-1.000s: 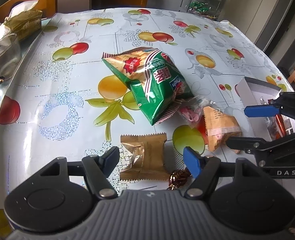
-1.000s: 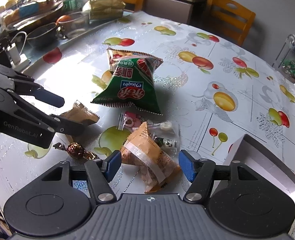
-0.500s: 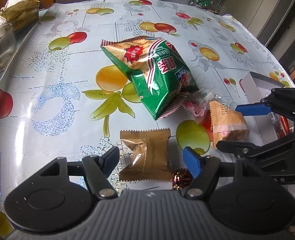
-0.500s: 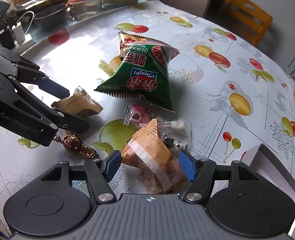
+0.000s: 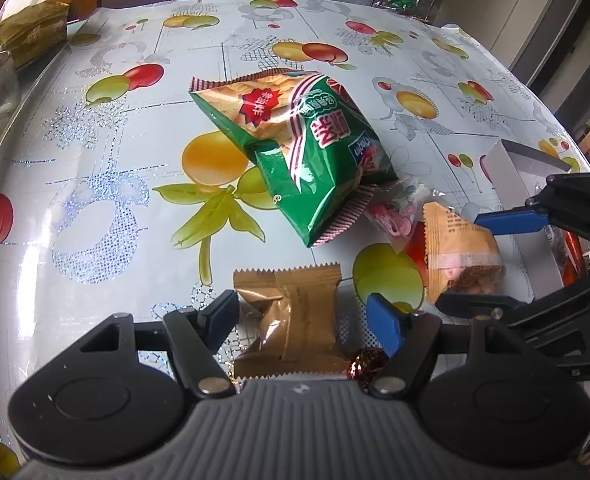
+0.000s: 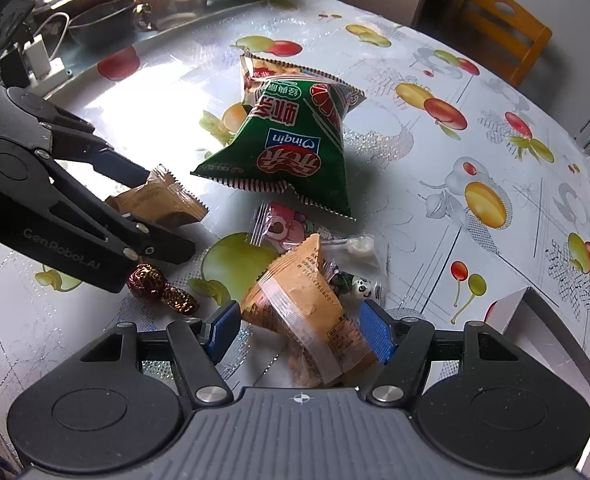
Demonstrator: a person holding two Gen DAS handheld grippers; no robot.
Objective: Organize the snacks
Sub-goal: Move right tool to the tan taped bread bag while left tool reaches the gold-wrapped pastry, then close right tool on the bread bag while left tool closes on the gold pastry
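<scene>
- Two grippers, both spread wide, each straddle a snack on the table [image 5: 95,184].
- Left gripper [image 5: 303,314]: brown wrapped snack [image 5: 295,320] between its fingers (contact unclear).
- Right gripper [image 6: 299,330]: orange packet [image 6: 307,312] between its fingers, beside white box [image 6: 535,320].

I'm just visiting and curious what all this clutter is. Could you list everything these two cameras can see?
Crisp bag: one, green and red, table middle.
Brown packet: one, gold-brown, between the left jaws.
Orange packet: one, orange with a clear band, between the right jaws.
Foil sweet: one, red-gold, beside the brown packet.
Pink sweet bag: one, clear and pink, below the crisp bag.
Panda sweet: one, white and black, beside the orange packet.
White box: one, open, right edge.
Tablecloth: one, white, fruit print.
Wooden chair: one, orange, far side.
Left gripper: open.
Right gripper: open.
</scene>
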